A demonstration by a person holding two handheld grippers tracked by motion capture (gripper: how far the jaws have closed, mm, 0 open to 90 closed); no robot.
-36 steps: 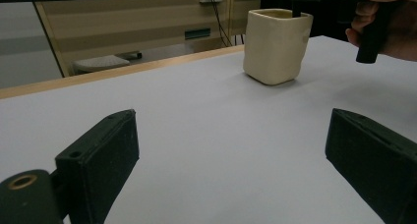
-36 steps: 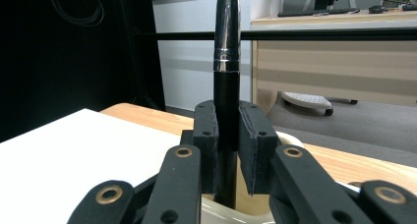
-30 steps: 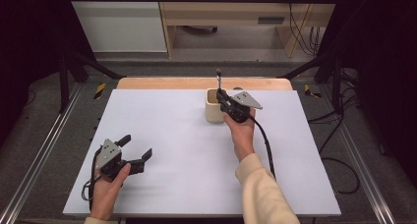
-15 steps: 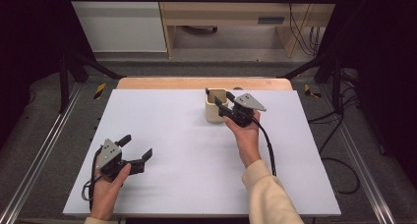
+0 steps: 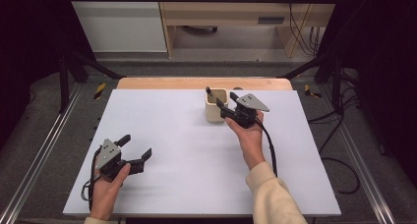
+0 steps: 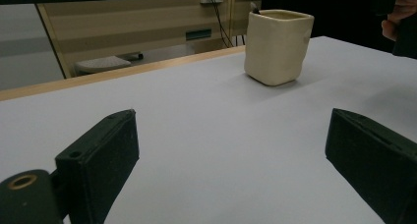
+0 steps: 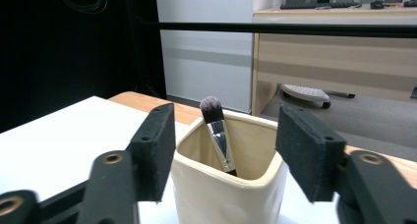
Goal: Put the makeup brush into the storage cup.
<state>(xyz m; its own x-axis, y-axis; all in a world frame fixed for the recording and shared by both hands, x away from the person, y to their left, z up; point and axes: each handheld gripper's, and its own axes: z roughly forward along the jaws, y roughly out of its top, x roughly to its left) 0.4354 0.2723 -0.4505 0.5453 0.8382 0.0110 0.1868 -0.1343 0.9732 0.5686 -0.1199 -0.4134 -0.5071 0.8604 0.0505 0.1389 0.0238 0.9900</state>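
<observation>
Jaws of the right gripper (image 7: 223, 155) have just been opening and stand apart, empty, just before the cream ceramic square cup (image 7: 228, 184); the silver-ferruled makeup brush (image 7: 216, 130) already leans inside it, so placing looks done. Left gripper (image 5: 130, 153) rests open, well apart.

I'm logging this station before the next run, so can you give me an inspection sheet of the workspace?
Surface: white table top, wooden strip along its far edge.
Job's things: makeup brush standing bristles-up, leaning in the cream ceramic cup.
Clutter: nothing seen.
Grippers: right gripper beside the cup, jaws just opened and apart, holding nothing; left gripper near the front left, jaws wide apart, empty.
Cables: one trails from each gripper.
Surroundings: wooden desk, floor cables, dark frame.
</observation>
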